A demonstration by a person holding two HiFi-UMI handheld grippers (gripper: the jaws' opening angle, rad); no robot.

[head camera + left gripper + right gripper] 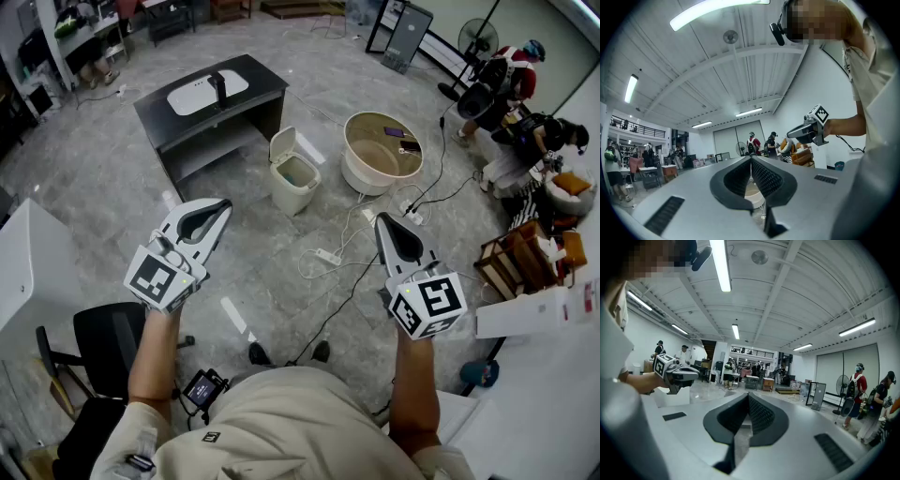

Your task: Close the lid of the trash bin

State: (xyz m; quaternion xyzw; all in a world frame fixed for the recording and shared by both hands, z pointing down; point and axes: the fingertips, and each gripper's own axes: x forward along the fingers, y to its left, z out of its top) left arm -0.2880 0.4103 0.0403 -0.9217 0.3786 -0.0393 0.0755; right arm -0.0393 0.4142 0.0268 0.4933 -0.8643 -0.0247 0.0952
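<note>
The small white trash bin (294, 178) stands on the grey floor ahead of me, beside a dark table, with its lid (281, 144) tipped up and the inside showing. My left gripper (223, 205) is held out level, well short of the bin and to its left, with its jaws shut and nothing between them (751, 158). My right gripper (381, 219) is held out to the bin's right, also far from it, its jaws together and empty (748, 394). Each gripper shows in the other's view, the right gripper (791, 134) and the left gripper (695, 374).
A dark table (169, 117) with a white basin stands behind the bin. A round beige tub (353, 161) sits to its right. A power strip (328, 255) and cables lie on the floor. A black chair (103, 342) is at my left, with people (511, 84) at the far right.
</note>
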